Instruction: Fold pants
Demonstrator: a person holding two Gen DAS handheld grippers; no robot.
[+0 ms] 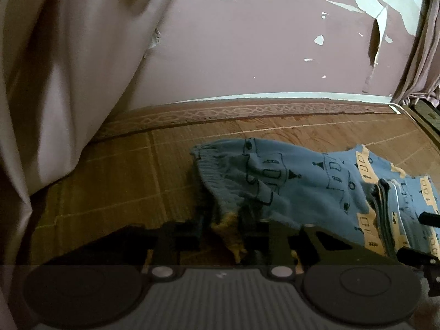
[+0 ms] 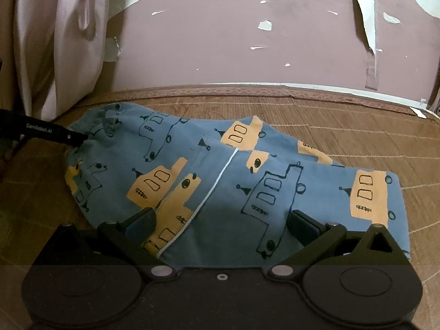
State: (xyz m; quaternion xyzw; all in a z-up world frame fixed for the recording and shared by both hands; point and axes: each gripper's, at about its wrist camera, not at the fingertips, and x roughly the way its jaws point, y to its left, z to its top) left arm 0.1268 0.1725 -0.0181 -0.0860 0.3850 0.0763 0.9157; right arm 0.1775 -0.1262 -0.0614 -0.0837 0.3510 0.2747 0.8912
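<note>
Blue pants (image 2: 225, 181) with yellow and outlined bus prints lie folded over on a woven mat (image 2: 343, 126). My right gripper (image 2: 220, 220) is open, its jaws spread wide over the near edge of the pants. In the left wrist view the pants (image 1: 302, 181) lie to the right, with the ribbed waistband (image 1: 217, 181) at the left end. My left gripper (image 1: 225, 231) is closed on the waistband edge, with cloth bunched between its dark fingers. The left gripper also shows in the right wrist view as a black finger (image 2: 49, 133) at the pants' left end.
A mauve wall (image 2: 247, 41) with peeling paint stands behind the mat. A pale curtain (image 1: 55, 68) hangs at the left. A patterned border strip (image 1: 247, 112) runs along the mat's far edge. Bare mat lies to the left of the pants.
</note>
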